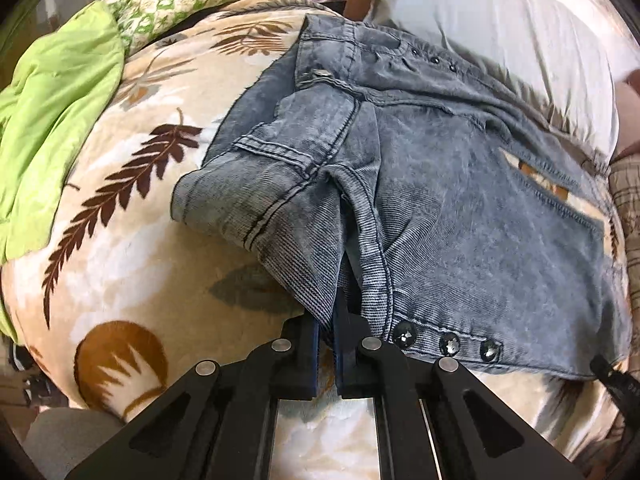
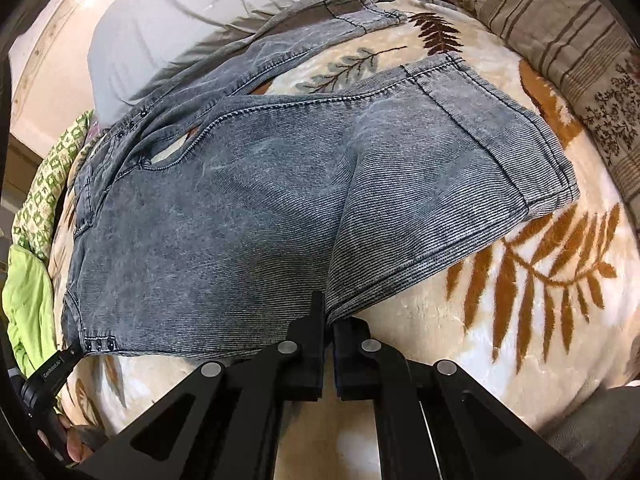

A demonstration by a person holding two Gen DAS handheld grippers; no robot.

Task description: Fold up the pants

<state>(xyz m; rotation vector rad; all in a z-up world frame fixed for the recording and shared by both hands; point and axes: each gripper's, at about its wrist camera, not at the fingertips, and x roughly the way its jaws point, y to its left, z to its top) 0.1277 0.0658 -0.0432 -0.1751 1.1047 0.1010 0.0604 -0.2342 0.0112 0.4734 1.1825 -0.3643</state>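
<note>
Bed: one leaf-print blanket (image 2: 500, 320) carries one pair of grey pants (image 2: 240, 208), lying near the pillow (image 2: 168, 20).
Progress: fold apparently just starting; both legs lie apart, unfolded.
Left tool (image 1: 327, 336): clamped shut on the near edge beside three studs (image 1: 448, 344).
Right tool (image 2: 329, 334): clamped on the same edge.

The pants (image 2: 224, 216) lie on the blanket (image 2: 520, 320), spreading ahead of both tongs. The left gripper (image 1: 328, 340) bites their edge near the waistband, the right gripper (image 2: 329, 320) along a leg. A second leg stretches farther ahead. A pillow (image 2: 180, 20) lies beyond, a cushion (image 2: 560, 40) to the right gripper's far right.
</note>
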